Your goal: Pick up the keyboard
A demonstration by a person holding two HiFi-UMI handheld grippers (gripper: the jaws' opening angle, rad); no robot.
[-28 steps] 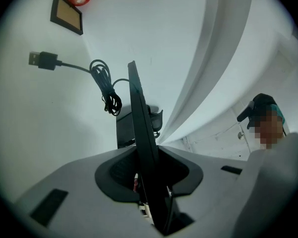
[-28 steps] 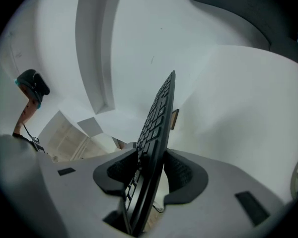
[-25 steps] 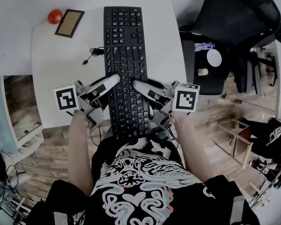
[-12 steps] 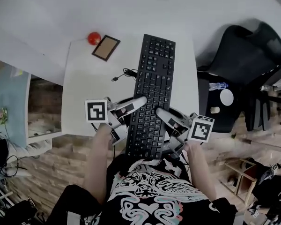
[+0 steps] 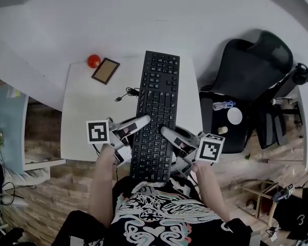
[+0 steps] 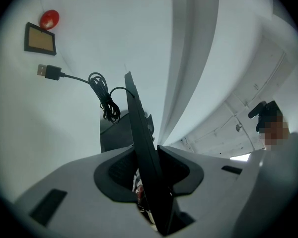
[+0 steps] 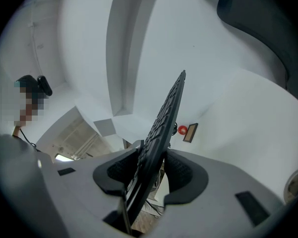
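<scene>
Two pinches hold the keyboard point(image 5: 157, 99) over the table point(image 5: 84, 111): left gripper point(image 5: 143, 120) on its left edge, right gripper point(image 5: 164, 131) on its right.

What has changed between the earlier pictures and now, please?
Only the head view shifted: the table looks smaller in it and more of the office chair shows. Nothing was taken hold of or let go. The left tool and right tool stay clamped on the keyboard, one on each long edge. The red ball, small frame and cable lie where they were.
</scene>
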